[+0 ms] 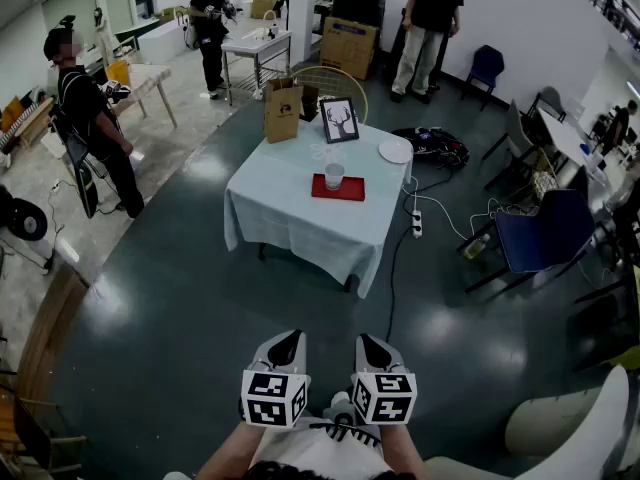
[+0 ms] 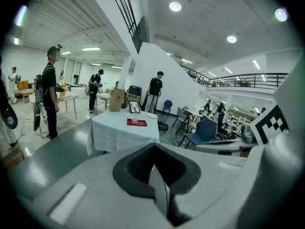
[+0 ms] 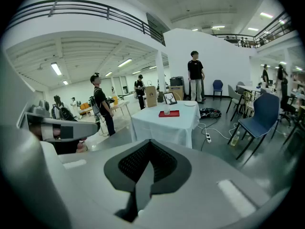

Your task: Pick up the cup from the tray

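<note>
A clear cup (image 1: 334, 175) stands upright on a red tray (image 1: 345, 190) on a table with a white cloth (image 1: 290, 218), far ahead of me across the dark floor. Both gripper views also show the cup (image 2: 135, 121) (image 3: 167, 111) on the tray (image 2: 139, 123) (image 3: 170, 114), small and distant. My left gripper (image 1: 287, 340) and right gripper (image 1: 367, 344) sit side by side at the bottom of the head view, well short of the table. Each has its jaws pressed together with nothing between them, as seen up close on the left gripper (image 2: 157, 168) and the right gripper (image 3: 143, 175).
On the table also stand a brown paper bag (image 1: 283, 110), a framed deer picture (image 1: 339, 120) and a white plate (image 1: 396, 151). A power strip and cables (image 1: 417, 223) lie right of the table, near a blue chair (image 1: 540, 233). People stand at the left (image 1: 90, 118) and back (image 1: 428, 23).
</note>
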{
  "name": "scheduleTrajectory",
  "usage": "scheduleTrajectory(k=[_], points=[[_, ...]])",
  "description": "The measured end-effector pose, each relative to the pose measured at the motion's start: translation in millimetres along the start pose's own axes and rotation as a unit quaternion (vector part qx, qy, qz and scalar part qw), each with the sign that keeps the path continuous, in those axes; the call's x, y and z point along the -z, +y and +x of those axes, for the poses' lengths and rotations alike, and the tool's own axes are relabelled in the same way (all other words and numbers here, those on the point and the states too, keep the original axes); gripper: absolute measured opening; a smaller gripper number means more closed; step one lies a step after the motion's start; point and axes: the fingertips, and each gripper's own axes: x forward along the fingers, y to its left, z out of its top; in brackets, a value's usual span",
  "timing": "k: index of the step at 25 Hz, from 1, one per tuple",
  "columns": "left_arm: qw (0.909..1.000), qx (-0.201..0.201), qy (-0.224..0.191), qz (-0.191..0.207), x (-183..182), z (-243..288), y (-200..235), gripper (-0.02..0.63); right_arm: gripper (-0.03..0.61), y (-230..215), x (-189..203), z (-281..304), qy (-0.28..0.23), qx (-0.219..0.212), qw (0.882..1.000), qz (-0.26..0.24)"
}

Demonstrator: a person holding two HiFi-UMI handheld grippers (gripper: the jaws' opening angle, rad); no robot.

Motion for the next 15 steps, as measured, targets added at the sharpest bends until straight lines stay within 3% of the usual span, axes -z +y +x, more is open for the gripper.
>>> scheduleTrajectory(k=[7,11,15], points=[[0.9999,-0.008,0.003,-0.008,-1,-4,14,0.002,0.021,5,1,0,0.001,0.013,1.0,-0.003],[0.9999,-0.007,0.004,-0.007,-1,-3,21,0.001,0.021,0,0,1,-0.013,0.039,0.999,0.028],[0.9999,-0.001,0.003,-0.01,-2,-3,27,0.002,0.023,-1,-5,2,-0.031,0.036,0.997,0.056]])
